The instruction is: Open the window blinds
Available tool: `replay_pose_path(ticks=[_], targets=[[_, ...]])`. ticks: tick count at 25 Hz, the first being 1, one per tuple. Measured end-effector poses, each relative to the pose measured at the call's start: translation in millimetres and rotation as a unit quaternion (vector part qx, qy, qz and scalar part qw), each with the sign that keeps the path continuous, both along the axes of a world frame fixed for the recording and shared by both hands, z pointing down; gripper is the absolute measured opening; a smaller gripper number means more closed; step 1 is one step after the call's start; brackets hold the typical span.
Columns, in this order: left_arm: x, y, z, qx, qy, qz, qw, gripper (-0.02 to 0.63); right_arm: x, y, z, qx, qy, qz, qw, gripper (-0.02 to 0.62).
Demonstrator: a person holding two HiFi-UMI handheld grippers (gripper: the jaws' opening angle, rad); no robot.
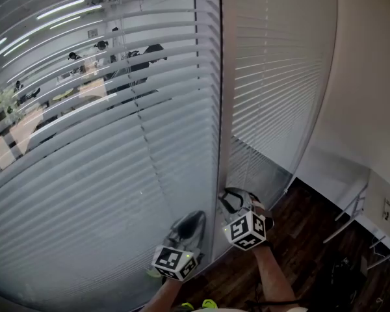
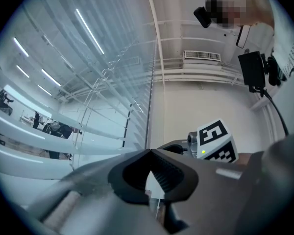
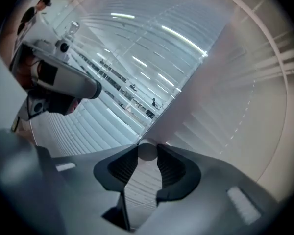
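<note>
Handling the tilt wand [image 3: 147, 151] should need only a light pinch: likely thin, stiff, smooth, prone to slip when twisted. Right claw [image 3: 147, 156] pinches its round shaft near the lower right corner of the blinds [image 1: 117, 174], beside the window post [image 1: 226, 109]; left claw [image 2: 150, 152] tips meet, apparently empty

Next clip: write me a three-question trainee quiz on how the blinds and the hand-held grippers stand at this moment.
1. True or false: a room shows through the left blind.
2. What sits between the right hand-held gripper jaw tips? A) a cord loop B) a round rod C) nothing
3. Fill in: the right blind has its slats ____ (open or closed).
Key: 1 true; 2 B; 3 closed.
</note>
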State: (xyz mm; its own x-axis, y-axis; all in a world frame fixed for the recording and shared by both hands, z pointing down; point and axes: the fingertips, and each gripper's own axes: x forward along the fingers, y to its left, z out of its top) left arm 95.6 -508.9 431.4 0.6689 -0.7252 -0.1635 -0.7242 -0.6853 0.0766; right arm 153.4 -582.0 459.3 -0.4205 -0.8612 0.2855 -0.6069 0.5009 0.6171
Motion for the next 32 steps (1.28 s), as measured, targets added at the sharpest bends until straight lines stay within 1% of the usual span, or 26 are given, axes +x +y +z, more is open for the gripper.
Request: replay_pose_path(ticks=[5, 8, 13, 17, 23, 27, 32], targets=[[0.8, 0.5, -3.1, 0.002, -0.001, -0.001, 1.0, -0.008, 1.2, -0.9, -3.1, -0.044, -0.076, 0.003, 0.996, 0.129], [0.5, 0.6, -4.4, 0.001, 0.0, -0.003, 1.0, -0.008, 2.2, -1.2, -3.6, -0.067, -0.129, 0.007, 0.989, 0.129], [0.7, 0.1, -3.9, 0.002, 0.001, -0.001, 1.0, -0.008, 2.7, -1.5, -6.6, -0.089, -0.183, 0.009, 0.979, 0.129], [2.2, -2.7, -4.8, 0.002, 0.002, 0.0, 1.0, -0.008, 4.0, -4.7, -6.6, -0.092, -0.19, 0.01, 0.977, 0.129], [2.0, -2.6, -3.8, 0.001, 0.001, 0.0, 1.0, -0.008, 4.0, -4.6, -6.7, -0.079, -0.202, 0.013, 0.976, 0.13], [2.0, -1.3, -2.3, -0.001, 0.001, 0.001, 1.0, -0.008, 7.1, -7.1, -3.7, -0.071, -0.216, 0.023, 0.973, 0.13], [0.4, -2.0, -2.7, -0.002, 0.002, -0.001, 1.0, -0.008, 8.4, -8.6, -2.0, -0.073, -0.233, 0.04, 0.969, 0.129]])
